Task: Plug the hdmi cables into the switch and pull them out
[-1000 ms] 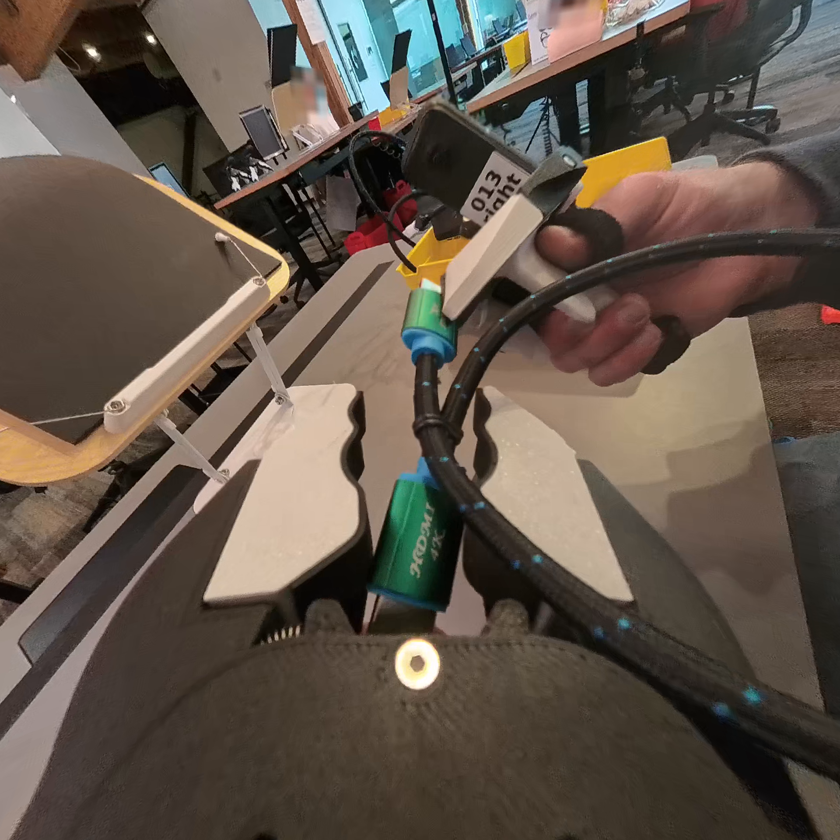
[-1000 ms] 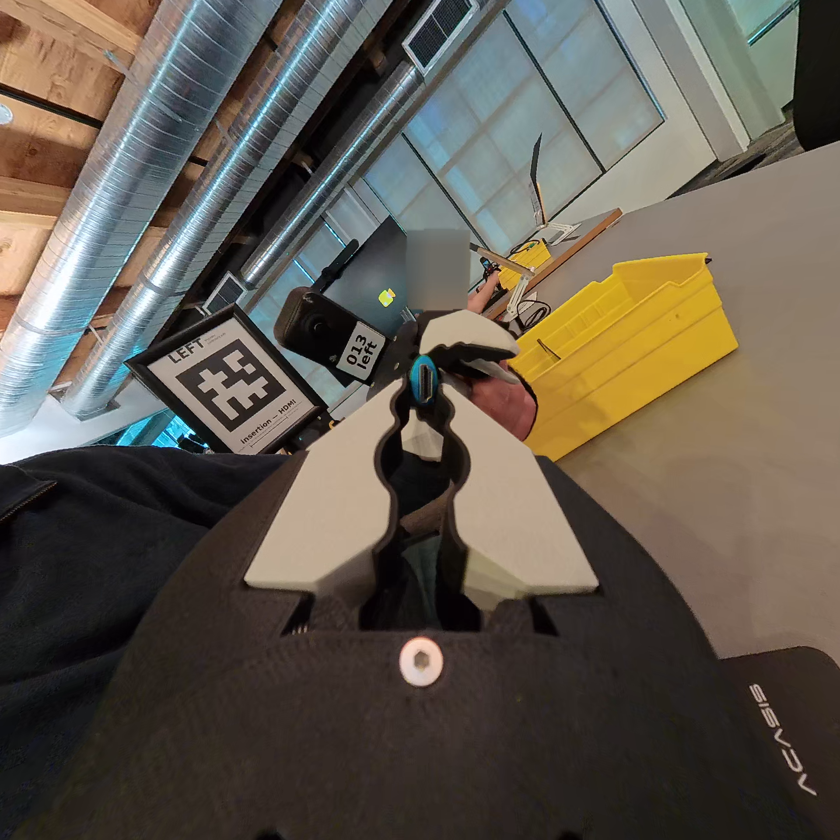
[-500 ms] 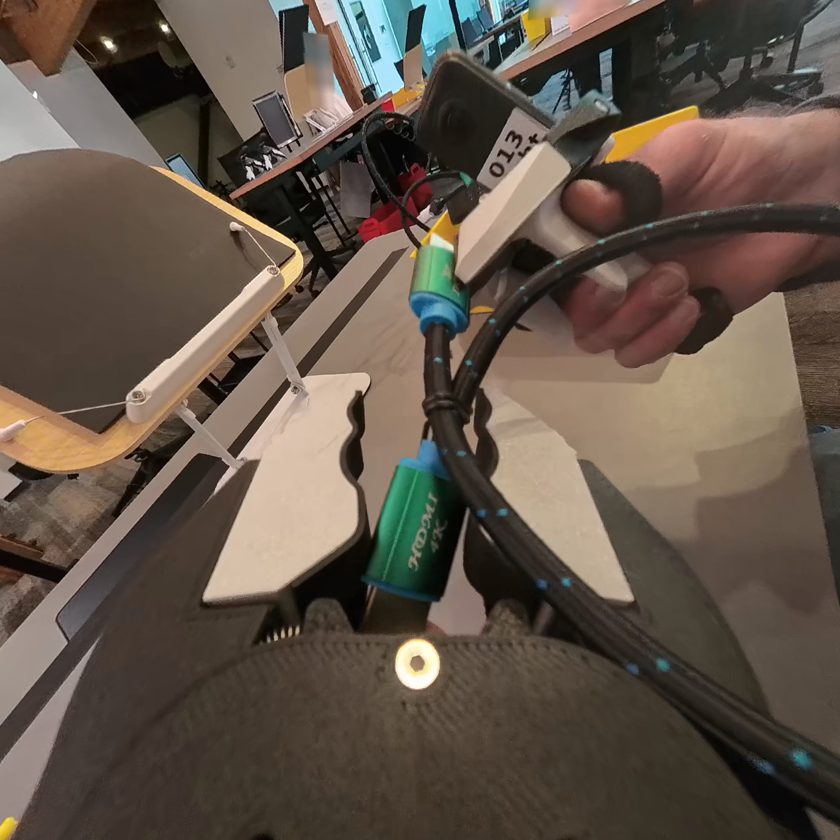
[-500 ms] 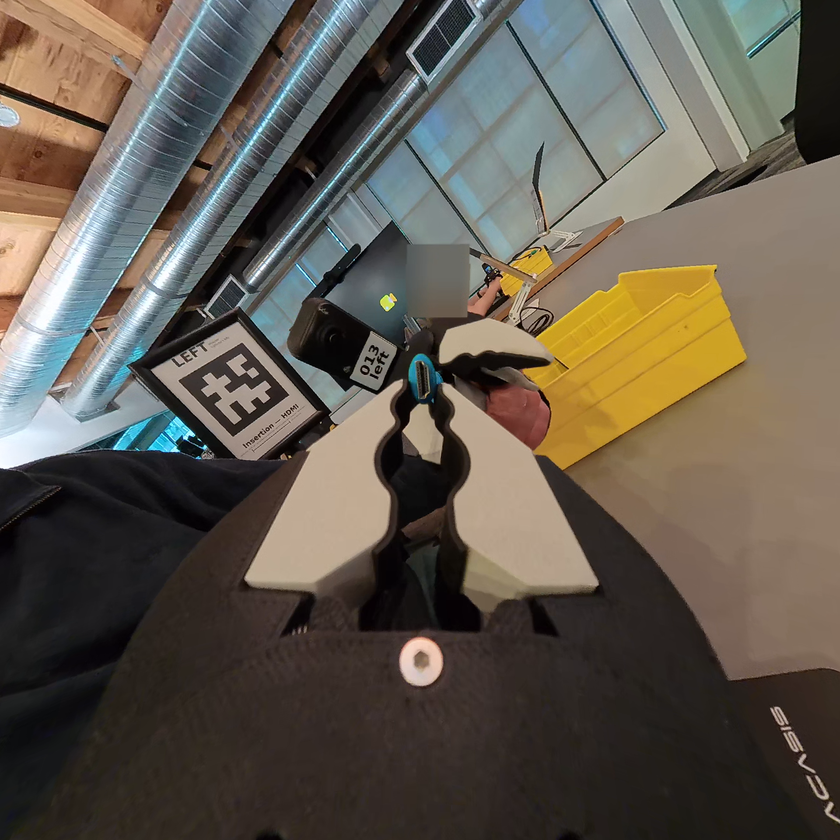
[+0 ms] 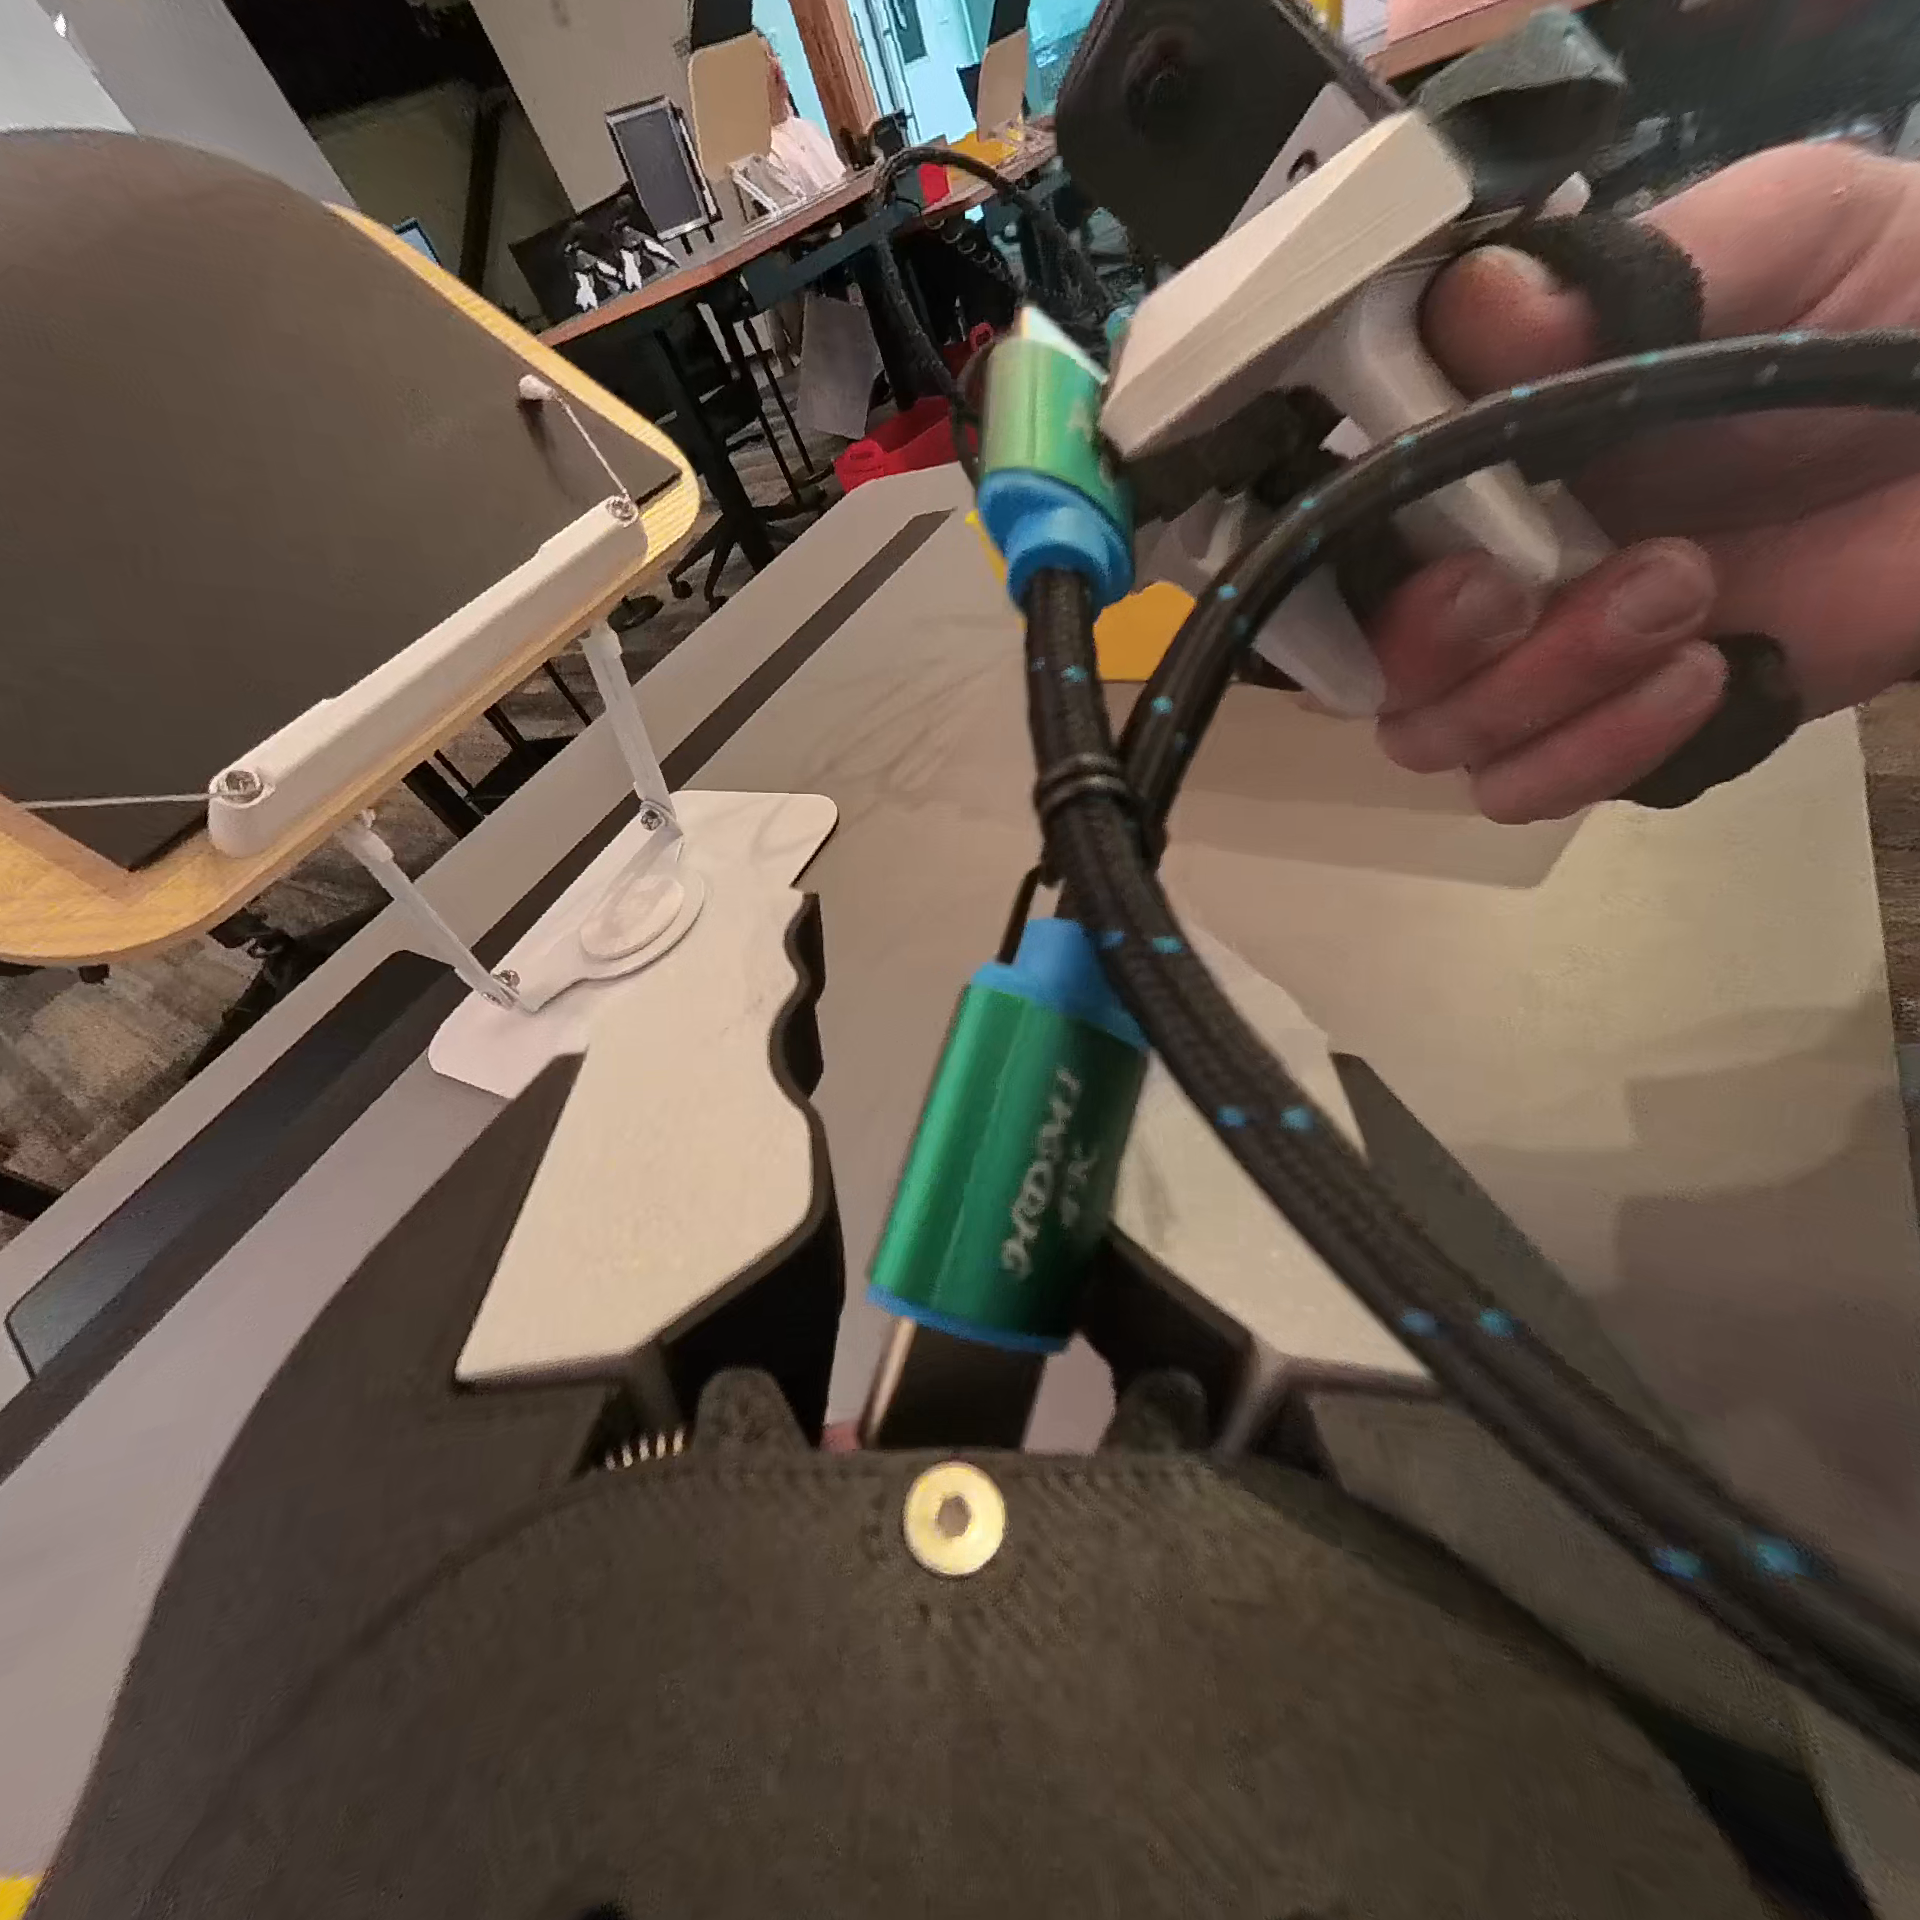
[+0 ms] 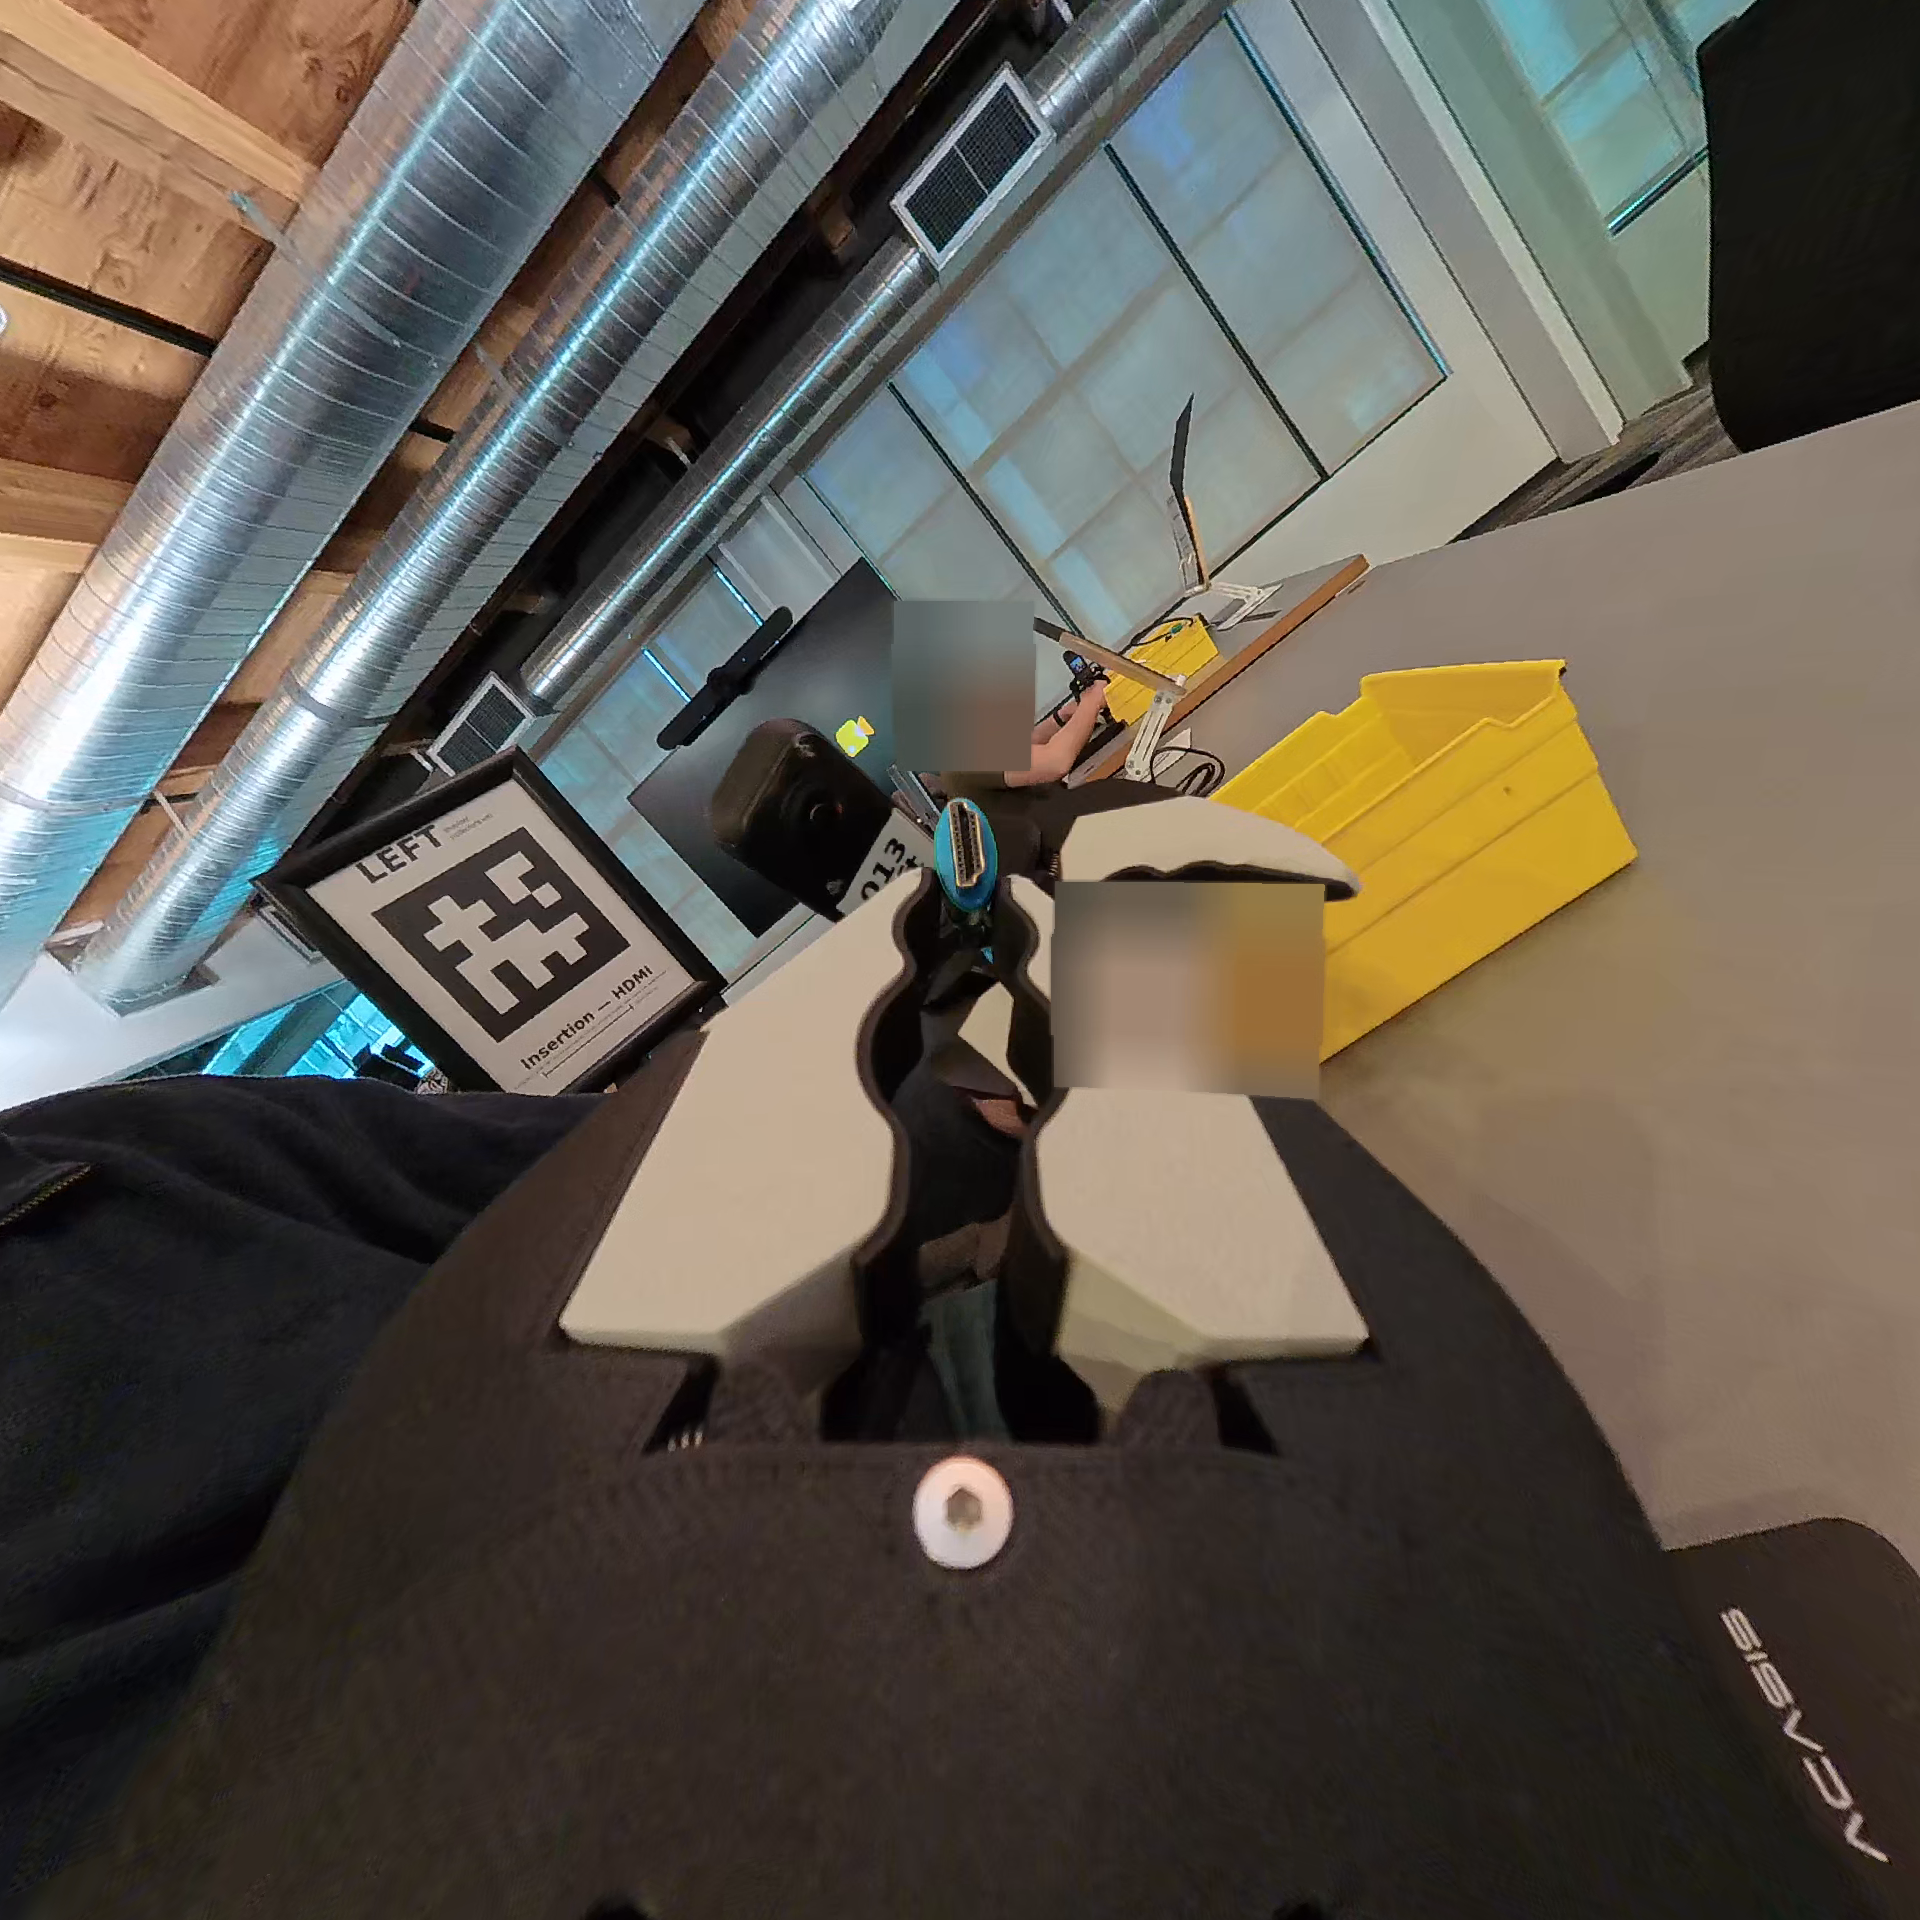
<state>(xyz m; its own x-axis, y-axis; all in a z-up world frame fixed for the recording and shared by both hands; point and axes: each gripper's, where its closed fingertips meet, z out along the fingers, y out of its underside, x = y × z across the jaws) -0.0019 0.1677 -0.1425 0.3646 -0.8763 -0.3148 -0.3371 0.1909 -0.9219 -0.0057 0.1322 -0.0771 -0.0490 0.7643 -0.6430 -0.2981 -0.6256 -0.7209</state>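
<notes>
A black braided HDMI cable (image 5: 1299, 1174) with green plugs at both ends loops in front of me. One green plug (image 5: 997, 1174) hangs between the jaws of my left gripper (image 5: 987, 914), metal tip toward the camera. Those jaws stand open, with a gap on the plug's left side. My right gripper (image 6: 971, 894) is shut on the other green plug (image 6: 966, 842), whose connector face sticks out past the fingertips. That plug (image 5: 1049, 436) and the right gripper (image 5: 1117, 436), held by a hand, show at the top of the left wrist view. No switch is identifiable.
A grey table (image 5: 1558, 1143) lies below. A tilted board on a white stand (image 5: 623, 935) is at the left. A yellow bin (image 6: 1434, 821) and a framed marker sign (image 6: 488, 935) stand on the table. A black item with lettering (image 6: 1818, 1714) lies at the near right. One gripper's finger ends stand about 7 centimetres off the other's.
The two grippers have come closer together; the right gripper and its plug now fill more of the left wrist view. The plug between the left jaws has shifted slightly forward.
</notes>
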